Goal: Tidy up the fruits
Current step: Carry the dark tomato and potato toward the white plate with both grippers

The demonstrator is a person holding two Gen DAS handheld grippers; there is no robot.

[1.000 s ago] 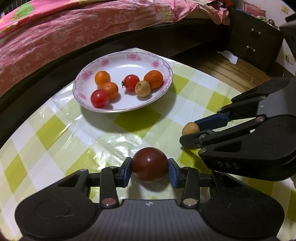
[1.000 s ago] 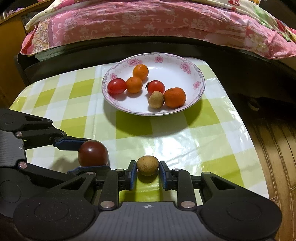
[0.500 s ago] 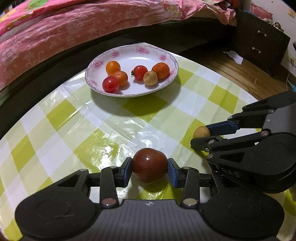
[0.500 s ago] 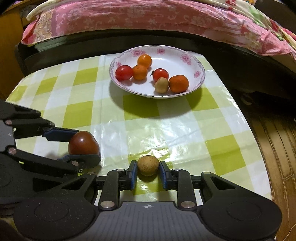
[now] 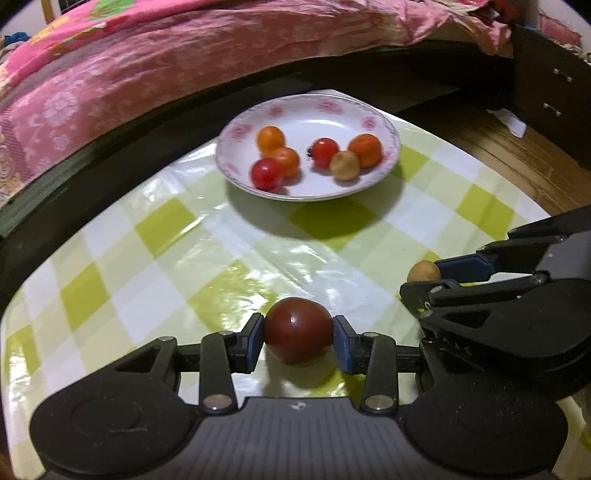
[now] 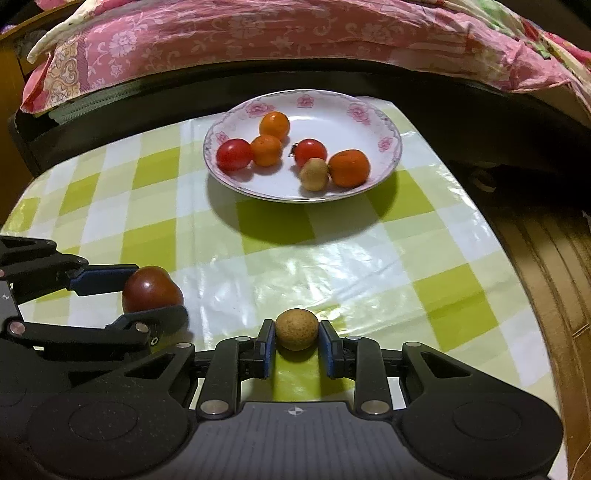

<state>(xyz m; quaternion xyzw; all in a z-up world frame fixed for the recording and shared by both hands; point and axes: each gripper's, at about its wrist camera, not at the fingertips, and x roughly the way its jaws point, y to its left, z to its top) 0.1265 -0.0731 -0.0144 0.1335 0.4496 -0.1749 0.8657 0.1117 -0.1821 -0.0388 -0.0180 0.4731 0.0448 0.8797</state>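
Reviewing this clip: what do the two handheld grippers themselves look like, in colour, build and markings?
Both match: matte black plastic bodies with a ribbed centre panel and round domed housings either side. The left gripper and right gripper each have black linkage fingers with silver rivets and blue pads at the tips. A small white cross-in-circle mark sits on the right one's ribbed panel; its side shows faint raised lettering. No cables, hands or sleeves show.

Tabletop [image 6: 295,236]: glossy plastic cloth, lime-green and white checks, glare patches. Bed [image 5: 258,96]: dark frame just behind it. Bedspread [image 6: 258,33]: pink, floral, rumpled. Floor [image 5: 517,155]: brown wood boards, at right. Dark drawer cabinet [image 5: 550,92]: far right, metal handles.
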